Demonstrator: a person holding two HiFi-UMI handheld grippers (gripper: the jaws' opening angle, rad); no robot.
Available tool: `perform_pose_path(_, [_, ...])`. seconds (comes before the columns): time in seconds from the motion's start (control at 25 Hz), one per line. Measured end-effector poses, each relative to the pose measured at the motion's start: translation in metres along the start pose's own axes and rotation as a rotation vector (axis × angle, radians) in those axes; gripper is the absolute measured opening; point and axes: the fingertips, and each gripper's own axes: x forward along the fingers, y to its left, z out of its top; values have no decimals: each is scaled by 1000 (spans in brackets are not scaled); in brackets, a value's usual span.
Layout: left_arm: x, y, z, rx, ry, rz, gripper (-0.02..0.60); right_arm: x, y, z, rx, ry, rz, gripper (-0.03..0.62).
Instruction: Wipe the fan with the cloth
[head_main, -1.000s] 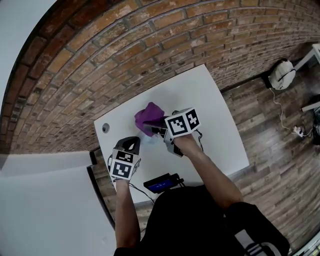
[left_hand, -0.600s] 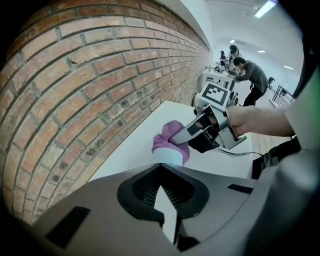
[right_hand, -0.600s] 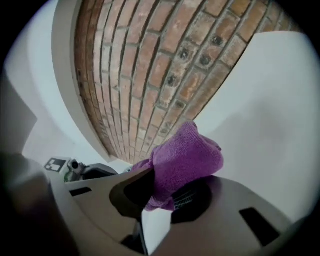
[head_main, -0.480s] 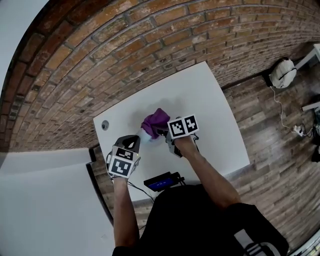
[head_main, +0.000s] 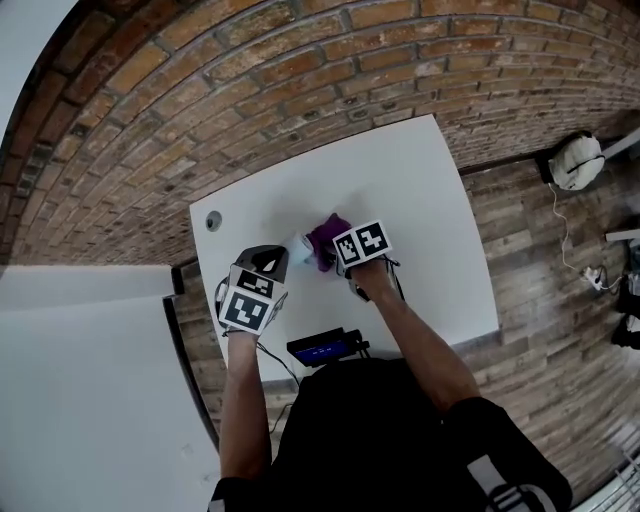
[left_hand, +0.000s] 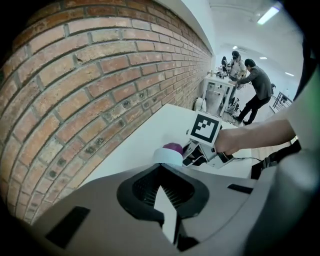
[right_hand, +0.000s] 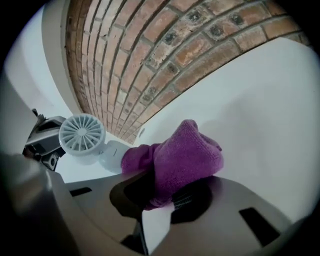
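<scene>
Right gripper (right_hand: 159, 207): jaws clamped on the purple cloth (right_hand: 177, 159), which bunches up over their tips. Fan (right_hand: 82, 133) ahead and to this gripper's left: small, white, round grille turned toward it, on the table (head_main: 410, 180). Cloth is near the fan; can't tell if they touch. Left gripper (left_hand: 166, 200): jaws together, nothing visible between them, fan just past their tips. Brick wall (left_hand: 75, 90) to its left.
</scene>
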Motion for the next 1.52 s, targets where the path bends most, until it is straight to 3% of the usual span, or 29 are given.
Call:
perform_pose_path(0.24, [-2, -3, -1, -54, -40, -20, 0, -2, -6, -13, -107, 93, -56, 77])
perform_pose_path(0.4, [-6, 1, -1, -99, -129, 0, 0, -35, -25, -9, -218, 106, -207, 77])
perform_pose_path(0.52, [-17, 27, -29, -322, -271, 48, 0, -81, -38, -13, -200, 17, -231, 77])
perform_pose_path(0.6, [-14, 36, -62, -449, -362, 7, 0, -114, -48, -26, -142, -31, -225, 77])
perform_pose_path(0.64, [-3, 32, -76, -468, -391, -40, 0, -130, -54, -34, -117, -50, -232, 77])
perform_pose_path(0.68, [12, 21, -86, -456, -398, -96, 3, -143, -58, -40, -91, -71, -237, 77])
perform_pose_path(0.72, [32, 7, -92, -419, -386, -149, 168, -154, -60, -45, -66, -93, -237, 77])
perform_pose_path(0.84, [88, -28, -80, -270, -355, -200, 329, -173, -57, -54, -6, -156, -211, 77])
perform_pose_path(0.92, [110, -33, -60, -242, -389, -176, 333, -179, -52, -60, 6, -169, -201, 77])
perform_pose_path(1.0, [120, -25, -44, -286, -426, -129, 332, -182, -49, -67, 5, -169, -201, 77])
perform_pose_path(1.12, [114, -12, -32, -436, -468, -115, 246, -188, -46, -75, 13, -178, -193, 77])
perform_pose_path(1.24, [89, -3, -22, -693, -608, -247, 235, -191, -43, -76, 26, -199, -169, 77])
perform_pose_path(1.32, [55, 11, -7, -905, -781, -385, 232, -189, -35, -68, 15, -225, -134, 77])
perform_pose_path(1.4, [14, 29, 9, -1099, -1016, -573, 232, -188, -16, -51, -12, -277, -65, 77])
perform_pose_path(1.48, [-26, 46, 25, -1233, -1253, -762, 229, -190, 17, -24, -47, -362, 46, 77])
perform_pose_path(1.52, [-46, 52, 32, -1264, -1346, -835, 229, -192, 37, -8, -65, -412, 110, 77])
